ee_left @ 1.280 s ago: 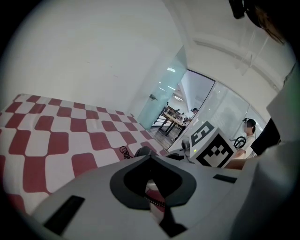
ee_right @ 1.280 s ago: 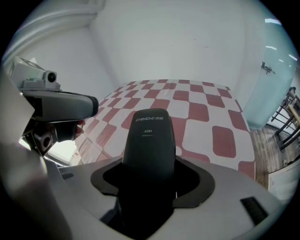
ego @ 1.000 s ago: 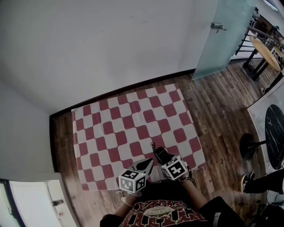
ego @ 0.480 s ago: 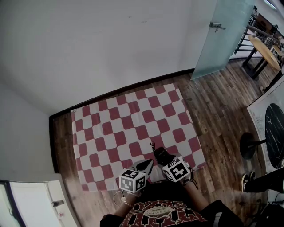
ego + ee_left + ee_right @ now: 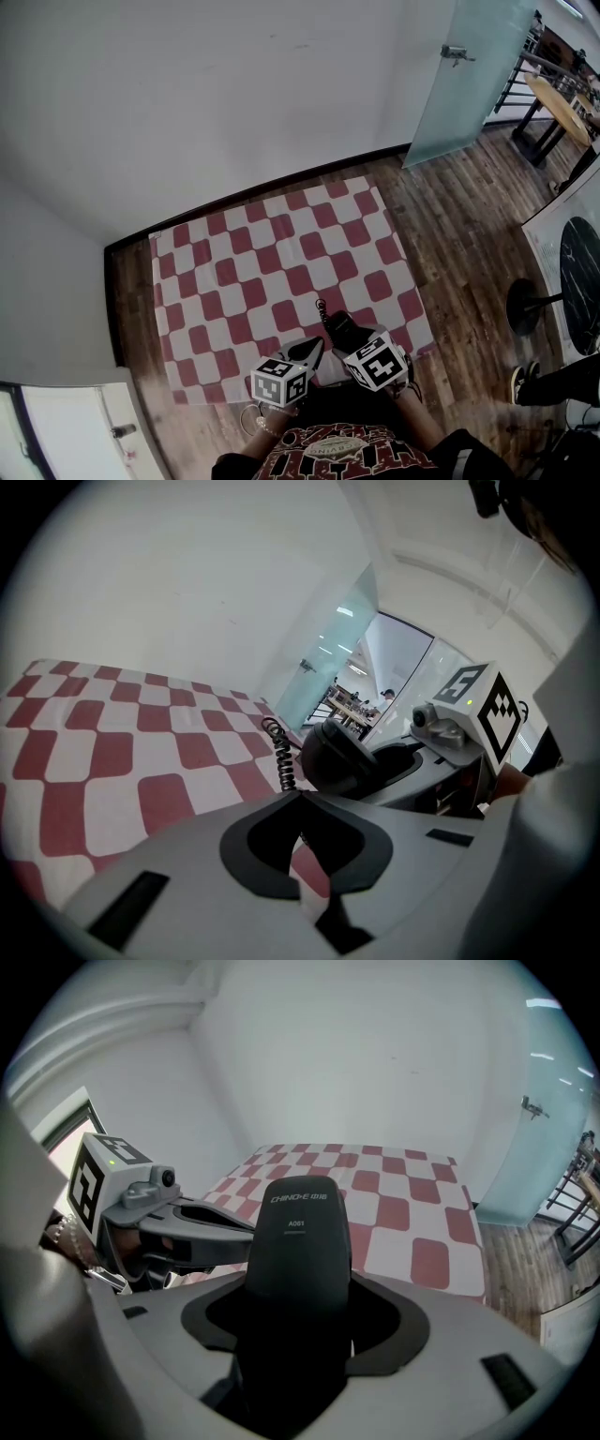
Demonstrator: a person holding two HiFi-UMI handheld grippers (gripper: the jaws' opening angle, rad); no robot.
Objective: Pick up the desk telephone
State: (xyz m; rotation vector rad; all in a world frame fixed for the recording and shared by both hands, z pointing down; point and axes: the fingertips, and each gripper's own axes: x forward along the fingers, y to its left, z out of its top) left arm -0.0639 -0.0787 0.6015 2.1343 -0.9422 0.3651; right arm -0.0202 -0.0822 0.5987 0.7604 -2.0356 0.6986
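My right gripper (image 5: 298, 1321) is shut on a black telephone handset (image 5: 298, 1232), which stands up between its jaws close to my body. In the head view the handset (image 5: 339, 327) pokes forward from the right gripper (image 5: 354, 343), with its coiled cord (image 5: 322, 307) over the cloth. My left gripper (image 5: 309, 350) sits just left of it, jaws together with nothing between them. From the left gripper view the handset (image 5: 337, 757) and cord (image 5: 279, 754) lie just beyond the left gripper (image 5: 302, 810). I see no telephone base in any view.
A red-and-white checked cloth (image 5: 272, 262) lies on the wooden floor (image 5: 450, 234) against a white wall (image 5: 216, 94). A frosted glass door (image 5: 473, 75) stands at the right. A round table base (image 5: 523, 307) and a person's shoe (image 5: 518, 384) are at far right.
The right gripper with the handset has shifted slightly to the right and toward me. The left gripper has stayed put.
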